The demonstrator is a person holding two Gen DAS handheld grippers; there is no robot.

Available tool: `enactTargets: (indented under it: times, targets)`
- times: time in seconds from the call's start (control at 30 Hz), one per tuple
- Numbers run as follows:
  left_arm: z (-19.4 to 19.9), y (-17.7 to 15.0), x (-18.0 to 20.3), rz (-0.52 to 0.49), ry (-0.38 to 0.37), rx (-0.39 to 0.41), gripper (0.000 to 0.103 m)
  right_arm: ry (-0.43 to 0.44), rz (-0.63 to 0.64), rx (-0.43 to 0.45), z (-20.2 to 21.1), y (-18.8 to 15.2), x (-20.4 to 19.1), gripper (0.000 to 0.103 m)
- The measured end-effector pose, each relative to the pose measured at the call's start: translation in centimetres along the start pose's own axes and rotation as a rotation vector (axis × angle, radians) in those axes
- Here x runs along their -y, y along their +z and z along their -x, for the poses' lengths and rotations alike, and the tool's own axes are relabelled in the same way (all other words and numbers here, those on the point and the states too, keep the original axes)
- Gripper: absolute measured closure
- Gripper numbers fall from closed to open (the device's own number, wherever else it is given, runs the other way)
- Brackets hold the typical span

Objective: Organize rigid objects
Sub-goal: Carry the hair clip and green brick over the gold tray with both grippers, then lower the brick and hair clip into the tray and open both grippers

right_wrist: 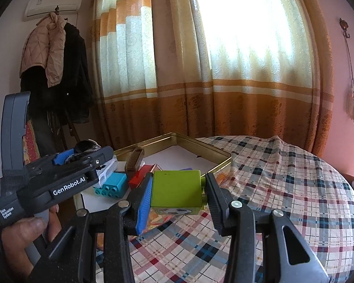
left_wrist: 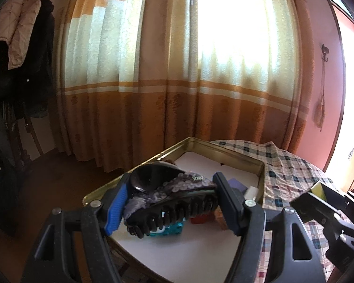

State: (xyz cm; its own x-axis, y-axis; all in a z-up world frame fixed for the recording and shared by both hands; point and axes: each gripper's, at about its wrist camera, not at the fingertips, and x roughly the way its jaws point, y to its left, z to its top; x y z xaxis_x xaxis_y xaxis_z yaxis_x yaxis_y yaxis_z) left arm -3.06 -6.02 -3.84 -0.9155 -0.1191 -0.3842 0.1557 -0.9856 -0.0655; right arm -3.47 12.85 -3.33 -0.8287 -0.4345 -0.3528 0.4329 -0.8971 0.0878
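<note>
Sun's blasting through the orange-and-cream curtains (right_wrist: 200, 59) on the far wall. Coats (right_wrist: 52, 54) hang far left under an AC unit (right_wrist: 53, 4), pink wall (right_wrist: 347, 82) right, checked tablecloth (right_wrist: 295, 176) up close.

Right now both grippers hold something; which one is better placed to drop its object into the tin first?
Probably the left gripper. Its hair claw hangs over the tin. The right gripper holds the green block over the checked tablecloth, short of the tin's rim.
</note>
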Motion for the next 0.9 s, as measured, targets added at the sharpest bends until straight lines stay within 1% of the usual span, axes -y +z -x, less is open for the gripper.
enactTargets:
  times: [0.3,0.53,0.7,0.9]
  targets:
    - [-1.6,0.4,-1.3,-0.002,0.021,-0.055,0.034,0.039,-0.007,-0.048,-3.1,1.5,0.0,0.057]
    - [-2.8,1.0,-1.9,0.017,0.022,-0.099,0.034,0.073,0.008,-0.096,-6.4,3.1,-1.2,0.057]
    - [-3.6,1.4,-1.5,-0.011,0.019,-0.128,0.034,0.048,0.036,-0.133,-8.9,4.0,-1.7,0.057]
    - [-3.5,0.9,-0.9,-0.032,0.026,-0.148,0.034,0.019,0.037,-0.172,-10.6,3.7,-1.7,0.057]
